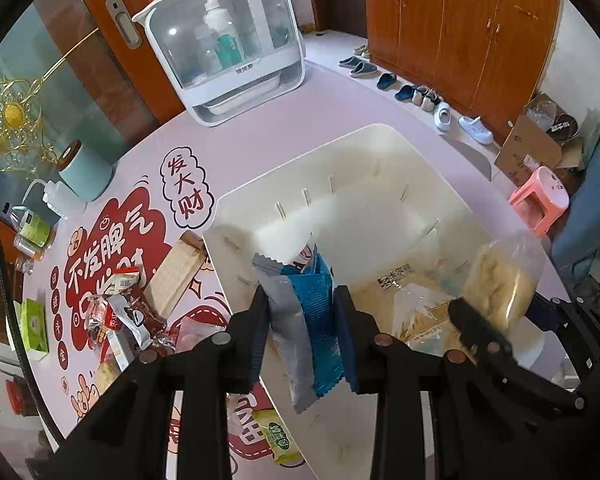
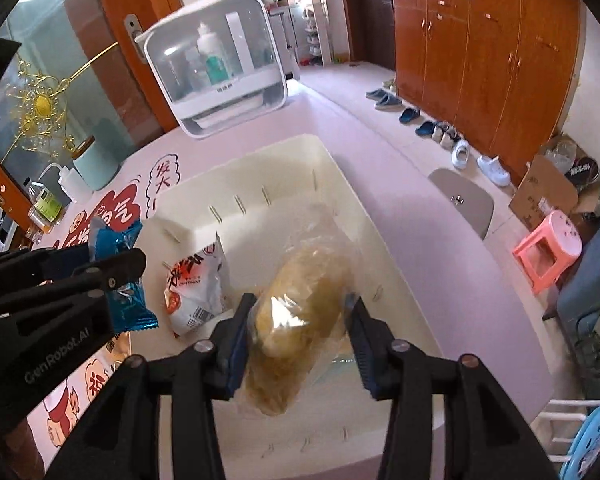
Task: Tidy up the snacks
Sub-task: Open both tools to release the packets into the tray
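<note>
L gripper [image 1: 300,320] clamps blue/grey packet [image 1: 300,320]; R gripper [image 2: 296,336] clamps clear yellowish-bread bag [image 2: 300,304]

The white bin [image 1: 380,168] is smooth, matt plastic. At 6 o'clock in the left wrist view, a blue and grey snack packet [image 1: 300,320] shows crinkled, glossy foil. The clear bag [image 2: 300,320] is thin, shiny plastic film over a rough, pale yellow snack. The tabletop [image 1: 260,128] looks like smooth printed vinyl. At 1 o'clock, the cupboards [image 1: 460,20] are glossy wood.
</note>
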Action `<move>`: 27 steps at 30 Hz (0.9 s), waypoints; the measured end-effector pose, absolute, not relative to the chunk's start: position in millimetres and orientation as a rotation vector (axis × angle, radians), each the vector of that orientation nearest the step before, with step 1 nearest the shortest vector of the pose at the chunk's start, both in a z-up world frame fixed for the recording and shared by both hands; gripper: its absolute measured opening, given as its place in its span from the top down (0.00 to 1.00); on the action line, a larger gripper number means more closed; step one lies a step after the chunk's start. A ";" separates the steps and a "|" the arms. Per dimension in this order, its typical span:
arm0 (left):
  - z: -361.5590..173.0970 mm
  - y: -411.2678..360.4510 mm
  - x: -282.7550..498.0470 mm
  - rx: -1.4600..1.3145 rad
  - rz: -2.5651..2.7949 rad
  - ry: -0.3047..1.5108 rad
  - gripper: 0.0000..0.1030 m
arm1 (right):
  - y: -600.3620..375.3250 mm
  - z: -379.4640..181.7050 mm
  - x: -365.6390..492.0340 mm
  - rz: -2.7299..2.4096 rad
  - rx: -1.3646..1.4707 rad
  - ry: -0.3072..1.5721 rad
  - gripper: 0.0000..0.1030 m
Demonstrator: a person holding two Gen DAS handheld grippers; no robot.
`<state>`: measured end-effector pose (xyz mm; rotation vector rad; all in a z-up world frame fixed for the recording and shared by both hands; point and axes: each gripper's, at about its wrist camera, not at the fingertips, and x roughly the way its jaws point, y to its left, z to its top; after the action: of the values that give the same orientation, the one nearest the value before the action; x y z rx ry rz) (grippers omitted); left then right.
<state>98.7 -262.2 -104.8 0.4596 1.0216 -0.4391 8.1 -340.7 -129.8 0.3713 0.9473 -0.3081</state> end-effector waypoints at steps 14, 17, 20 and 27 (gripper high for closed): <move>-112.7 -250.1 88.4 0.474 -0.388 1.045 0.17 | -328.7 -131.0 -2.0 -0.297 0.329 0.920 0.35; -110.4 -246.3 84.8 0.471 -0.387 1.037 0.17 | -325.6 -130.5 -3.9 -0.306 0.327 0.922 0.35; -106.9 -240.2 80.3 0.460 -0.395 1.032 0.17 | -321.4 -128.8 -5.0 -0.311 0.323 0.925 0.35; -95.7 -219.2 71.0 0.433 -0.405 1.011 0.17 | -301.7 -120.8 -7.5 -0.367 0.232 0.909 0.35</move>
<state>71.0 -219.2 -95.7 0.4330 1.0107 -0.4050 -7.5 -301.7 -120.8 0.2321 0.9089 -0.3671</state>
